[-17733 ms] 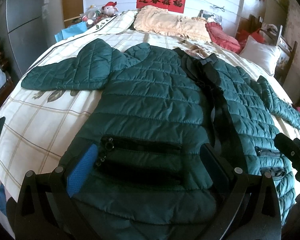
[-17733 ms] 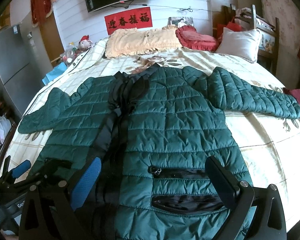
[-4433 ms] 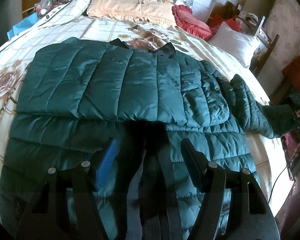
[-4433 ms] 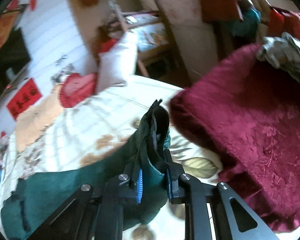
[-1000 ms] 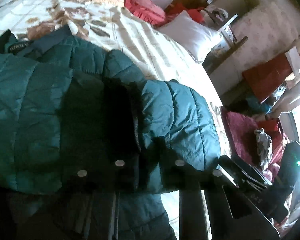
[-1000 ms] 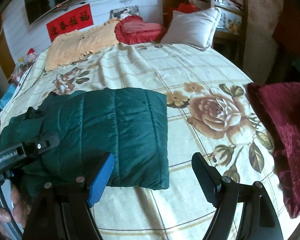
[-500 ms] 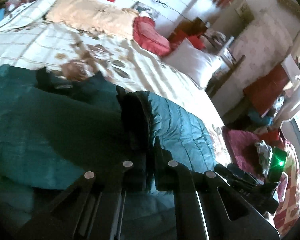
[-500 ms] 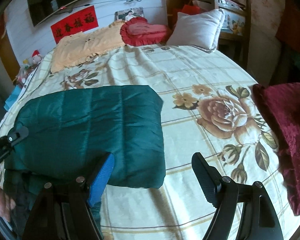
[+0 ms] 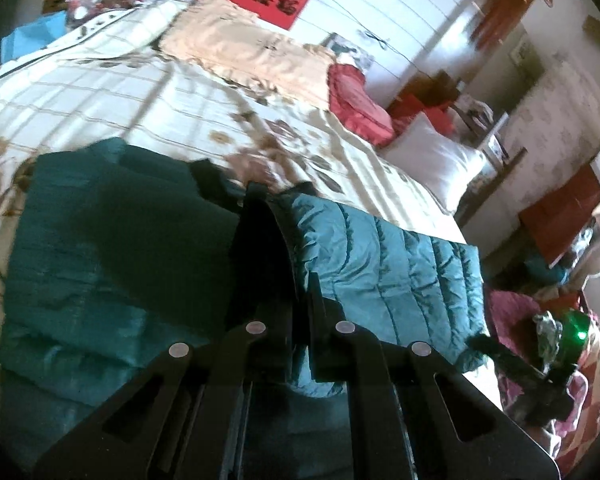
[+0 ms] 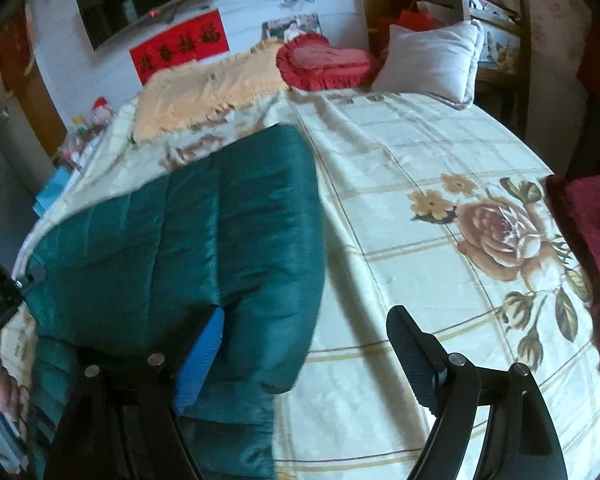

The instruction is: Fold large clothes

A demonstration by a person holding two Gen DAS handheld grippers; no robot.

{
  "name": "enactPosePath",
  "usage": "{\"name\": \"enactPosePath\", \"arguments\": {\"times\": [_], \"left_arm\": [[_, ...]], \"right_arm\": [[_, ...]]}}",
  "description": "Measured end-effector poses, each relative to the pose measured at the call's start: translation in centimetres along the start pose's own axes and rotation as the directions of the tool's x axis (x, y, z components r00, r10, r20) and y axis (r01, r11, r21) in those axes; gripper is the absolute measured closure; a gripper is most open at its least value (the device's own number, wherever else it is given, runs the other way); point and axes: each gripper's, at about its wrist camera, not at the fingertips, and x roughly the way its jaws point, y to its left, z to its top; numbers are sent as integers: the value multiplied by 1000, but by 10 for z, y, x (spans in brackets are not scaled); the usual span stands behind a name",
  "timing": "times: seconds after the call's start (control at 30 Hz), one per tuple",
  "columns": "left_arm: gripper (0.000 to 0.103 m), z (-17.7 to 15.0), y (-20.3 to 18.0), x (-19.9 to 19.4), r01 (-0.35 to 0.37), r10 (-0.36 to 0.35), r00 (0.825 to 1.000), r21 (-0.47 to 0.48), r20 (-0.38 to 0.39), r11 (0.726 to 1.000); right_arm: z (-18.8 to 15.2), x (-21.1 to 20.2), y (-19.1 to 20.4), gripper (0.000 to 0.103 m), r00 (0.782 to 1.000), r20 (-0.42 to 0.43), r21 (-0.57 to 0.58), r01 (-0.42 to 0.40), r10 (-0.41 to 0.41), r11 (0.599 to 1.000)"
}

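A dark green quilted jacket (image 9: 400,272) lies part-folded on the bed. My left gripper (image 9: 300,292) is shut on a dark edge of it and holds that layer raised, so the teal outer side drapes off to the right. In the right wrist view the jacket (image 10: 180,240) fills the left half. My right gripper (image 10: 306,316) hovers over the jacket's right edge with its jaws opening. That edge shows between the fingers, but neither pad presses on it. The blue pad (image 10: 200,356) is over the fabric. A hand (image 10: 0,384) with the left tool shows at the far left.
The floral cream bedspread (image 10: 440,160) is bare to the right of the jacket. A peach blanket (image 10: 212,84), a red heart cushion (image 10: 324,60) and a white pillow (image 10: 428,60) lie at the headboard. A maroon blanket (image 10: 592,240) is at the bed's right edge.
My left gripper has lifted the gripped jacket edge and carried it leftward across the bed, so the folded panel stands higher. My right gripper has shifted slightly and its jaws stand a little wider.
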Motion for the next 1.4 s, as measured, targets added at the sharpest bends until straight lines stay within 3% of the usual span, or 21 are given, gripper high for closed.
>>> {"name": "enactPosePath", "arguments": {"times": [0.13, 0.43, 0.67, 0.83, 0.9, 1.03, 1.2, 1.3, 1.33, 1.37, 1.4], "left_arm": [[99, 7, 27, -10, -36, 37, 999, -44, 22, 998], [99, 18, 79, -32, -137, 142, 988, -80, 66, 987], [99, 16, 121, -29, -200, 207, 978, -129, 42, 971], [99, 8, 138, -17, -236, 241, 970, -152, 13, 960], [99, 6, 140, -14, -250, 255, 967, -147, 12, 957], [98, 4, 139, -12, -237, 241, 970, -144, 13, 961], [98, 8, 140, -24, -215, 217, 976, -159, -1, 964], [70, 11, 127, -39, -256, 261, 965, -119, 37, 959], [49, 11, 122, -44, -257, 265, 962, -109, 62, 960], [37, 11, 117, -49, -254, 263, 960, -100, 92, 962], [36, 11, 113, -53, -250, 260, 958, -91, 120, 964]], "right_arm": [[5, -5, 5, 19, 1000, 18, 18, -21, 21, 1000], [4, 20, 26, 19, 999, -38, 5, -29, 29, 1000], [8, 37, 62, 19, 998, -45, -84, -47, 43, 995], [4, 64, 95, 32, 994, -79, -160, -81, 69, 984], [-4, 84, 103, 32, 991, -121, -189, -76, 54, 979], [-18, 109, 107, 29, 990, -142, -229, -43, 10, 972], [-15, 99, 100, 26, 987, -159, -207, -43, 10, 977], [-12, 78, 102, 26, 992, -121, -207, -51, 26, 977], [-11, 71, 104, 26, 994, -104, -211, -53, 32, 976], [-10, 66, 106, 26, 995, -91, -214, -57, 38, 975], [-8, 62, 110, 26, 995, -81, -215, -67, 51, 974]]}}
